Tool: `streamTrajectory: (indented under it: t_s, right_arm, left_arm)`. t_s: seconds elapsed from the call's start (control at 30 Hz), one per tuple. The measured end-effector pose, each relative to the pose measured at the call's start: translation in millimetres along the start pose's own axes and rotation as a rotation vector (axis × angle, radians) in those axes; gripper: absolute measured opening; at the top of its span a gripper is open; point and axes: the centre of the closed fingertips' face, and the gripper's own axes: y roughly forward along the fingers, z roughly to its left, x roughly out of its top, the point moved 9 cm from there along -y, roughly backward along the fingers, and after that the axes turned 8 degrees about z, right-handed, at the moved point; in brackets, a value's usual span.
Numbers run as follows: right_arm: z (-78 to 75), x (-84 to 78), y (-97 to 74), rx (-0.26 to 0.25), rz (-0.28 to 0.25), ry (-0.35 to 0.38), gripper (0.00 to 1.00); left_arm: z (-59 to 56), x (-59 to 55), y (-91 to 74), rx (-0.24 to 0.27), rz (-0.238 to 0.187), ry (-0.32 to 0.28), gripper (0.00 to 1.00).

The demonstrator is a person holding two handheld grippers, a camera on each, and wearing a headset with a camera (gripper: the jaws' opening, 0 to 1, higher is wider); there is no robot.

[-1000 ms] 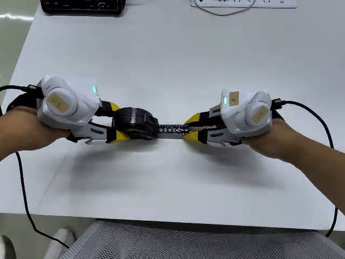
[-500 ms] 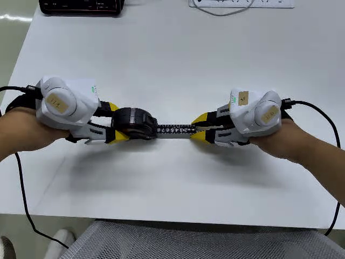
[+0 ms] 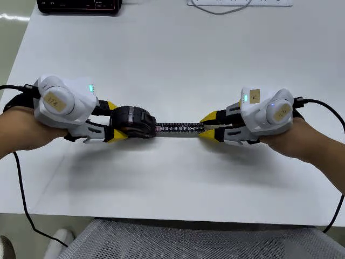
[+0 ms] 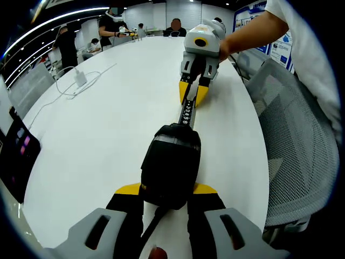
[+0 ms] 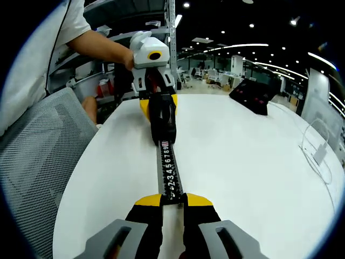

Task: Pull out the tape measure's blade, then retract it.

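A black tape measure case [image 3: 133,122] [image 4: 170,164] [image 5: 162,118] rests just above the white table, with my left gripper [image 3: 114,120] [image 4: 167,191] shut on it between yellow-tipped fingers. Its numbered blade [image 3: 179,128] [image 5: 168,171] [image 4: 187,112] runs out to the right in a short straight strip. My right gripper [image 3: 205,125] [image 5: 172,201] is shut on the blade's end. The two grippers face each other, a hand-width apart, near the table's front edge.
The white table [image 3: 178,59] stretches away behind the grippers. A dark device [image 3: 80,5] sits at the far left edge and a white power strip [image 3: 237,2] with a cable at the far right. A mesh chair back [image 3: 205,240] lies below the table's front edge.
My right gripper has moved right with the blade's end, so more of the numbered blade shows between the case and the gripper. The left gripper and case stayed put.
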Motion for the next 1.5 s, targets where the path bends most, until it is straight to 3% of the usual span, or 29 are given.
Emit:
streamTrajectory:
  t_s: [0.57,1.5]
  right_arm:
    - [-3.8,-12.5,-14.1,-0.01,-0.004,0.028,0.09]
    - [-1.5,-9.6,-8.7,-0.006,0.015,-0.005,0.11]
  left_arm:
    - [-0.4,-0.2,0.1,0.001,0.0,-0.001,0.26]
    - [-0.8,-0.2,0.0,0.004,-0.003,0.005,0.26]
